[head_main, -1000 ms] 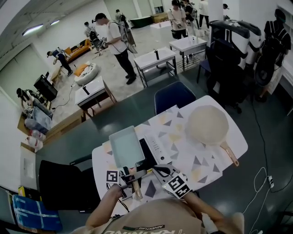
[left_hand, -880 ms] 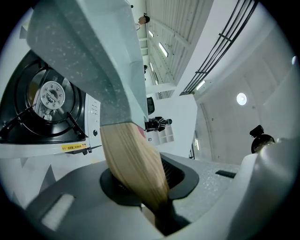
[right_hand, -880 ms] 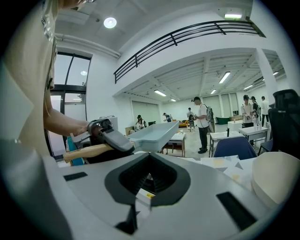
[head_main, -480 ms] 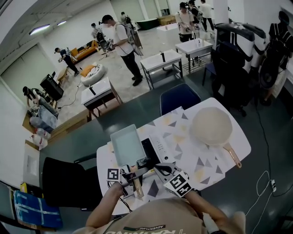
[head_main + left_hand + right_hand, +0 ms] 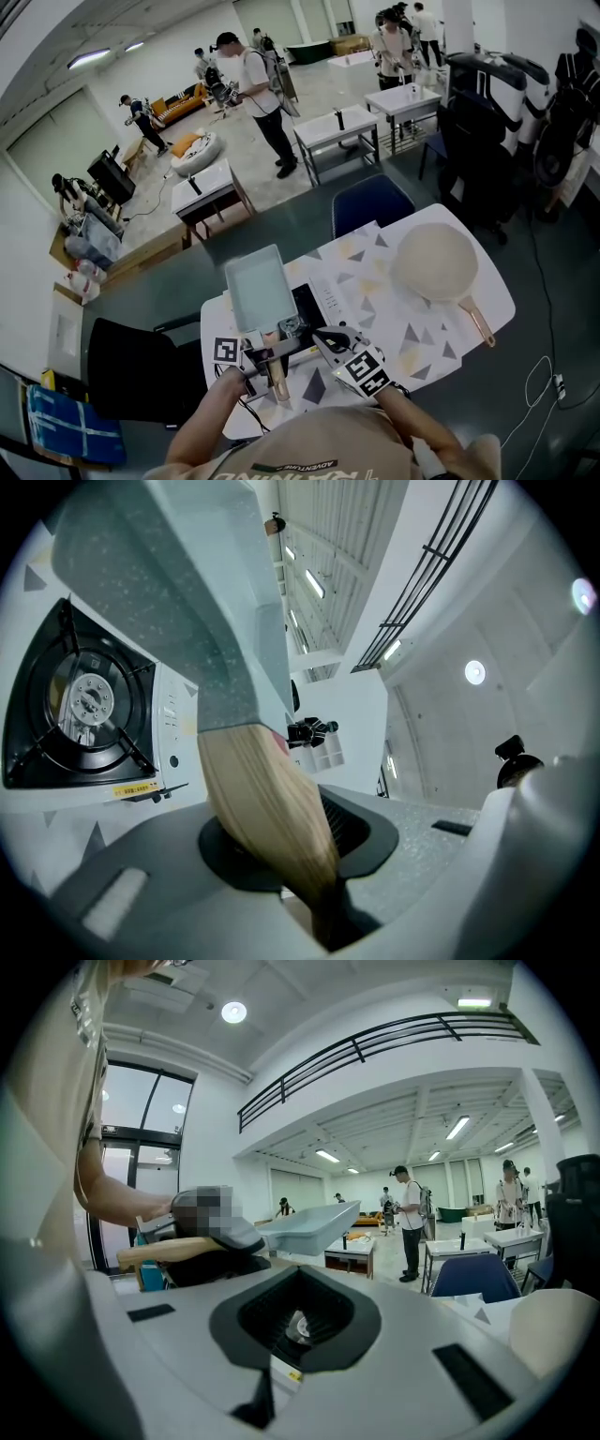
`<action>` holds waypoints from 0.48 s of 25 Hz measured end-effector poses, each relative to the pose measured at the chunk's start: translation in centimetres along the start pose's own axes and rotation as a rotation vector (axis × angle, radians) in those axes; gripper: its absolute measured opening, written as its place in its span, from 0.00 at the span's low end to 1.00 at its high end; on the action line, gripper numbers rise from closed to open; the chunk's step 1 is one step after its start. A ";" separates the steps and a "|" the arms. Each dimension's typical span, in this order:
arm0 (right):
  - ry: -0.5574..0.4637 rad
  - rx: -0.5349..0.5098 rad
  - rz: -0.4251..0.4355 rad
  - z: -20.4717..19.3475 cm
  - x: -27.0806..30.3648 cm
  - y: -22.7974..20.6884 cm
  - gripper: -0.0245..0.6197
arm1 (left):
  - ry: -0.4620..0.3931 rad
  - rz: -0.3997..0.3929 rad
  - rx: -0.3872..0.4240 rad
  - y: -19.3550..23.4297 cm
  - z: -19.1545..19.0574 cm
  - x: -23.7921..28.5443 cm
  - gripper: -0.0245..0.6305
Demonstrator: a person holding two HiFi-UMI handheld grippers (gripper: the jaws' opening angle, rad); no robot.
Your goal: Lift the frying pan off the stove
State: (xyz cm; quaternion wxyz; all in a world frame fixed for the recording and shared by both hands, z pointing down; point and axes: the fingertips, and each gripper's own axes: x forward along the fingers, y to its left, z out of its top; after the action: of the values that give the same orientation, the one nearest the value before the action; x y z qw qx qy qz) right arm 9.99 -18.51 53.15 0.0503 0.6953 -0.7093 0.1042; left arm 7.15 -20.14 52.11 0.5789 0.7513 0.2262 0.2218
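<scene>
Fingers [image 5: 122, 892] of the left gripper [image 5: 279, 354] are clamped on the wooden handle [image 5: 267, 808] of the frying pan [image 5: 255, 289]. From that gripper's view, the handle runs up between them and the pan's grey underside is cut off at the top edge. The stove [image 5: 80, 705] shows to the left of the pan, burner bare, with the pan held clear of it. From the head view the pan covers the stove's left part, so no gap can be judged there. The right gripper [image 5: 324, 336] hovers just beside the handle, its fingers together on nothing. Its own grey body hides the stove in its view. A round cream pan [image 5: 429, 261] lies well apart on the table [image 5: 412, 342].
</scene>
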 end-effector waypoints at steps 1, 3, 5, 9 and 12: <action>-0.006 -0.002 -0.004 0.2 0.0 -0.1 0.04 | 0.002 -0.001 0.007 -0.2 0.3 0.0 0.17; -0.013 -0.009 -0.007 0.7 0.0 -0.2 0.04 | 0.002 -0.004 0.017 -0.7 0.8 -0.1 0.17; -0.012 -0.019 -0.009 1.1 -0.1 -0.2 0.04 | 0.000 -0.009 0.023 -1.3 1.2 -0.2 0.17; -0.021 -0.030 -0.010 1.5 -0.2 -0.2 0.04 | -0.006 -0.021 0.050 -2.1 2.0 -0.5 0.17; -0.019 -0.034 -0.013 1.8 -0.3 -0.3 0.04 | -0.005 -0.026 0.063 -2.6 2.4 -0.7 0.17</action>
State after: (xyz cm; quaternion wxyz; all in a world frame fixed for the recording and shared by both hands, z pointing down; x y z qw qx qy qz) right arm 10.45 -18.64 51.37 0.0562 0.7000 -0.7068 0.0851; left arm 7.81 -21.76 48.99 0.5584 0.7667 0.2413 0.2052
